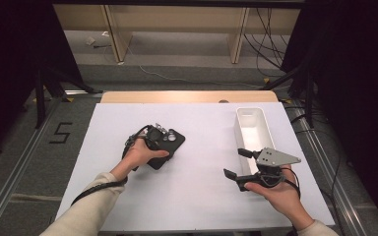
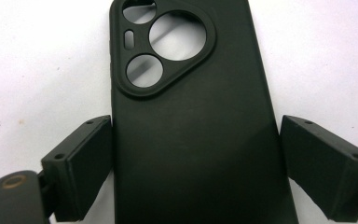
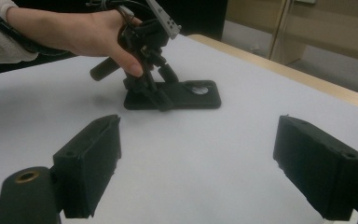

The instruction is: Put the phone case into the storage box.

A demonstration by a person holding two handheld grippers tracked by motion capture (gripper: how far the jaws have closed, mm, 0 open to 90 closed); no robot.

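In the high view, the phone case [image 1: 166,147] lies left of centre on the white table [image 1: 202,196], the left gripper [image 1: 150,140] over it; the right gripper [image 1: 238,164], jaws apart and empty, waits lower right beside the white bin [image 1: 254,129]. In the left gripper view, the jaws straddle the case [image 2: 191,140], one touching, the other just clear: no grip yet. In the right gripper view, the case [image 3: 186,97] lies flat at upper centre, so lifting and binning likely remain.

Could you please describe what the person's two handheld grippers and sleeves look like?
Both are black. The left gripper has two blocky rectangular jaws with small screw holes, and a black cable runs back along a pale cream sleeve. The right gripper has the same jaws and a grey three-cornered plate dotted with small holes on top.
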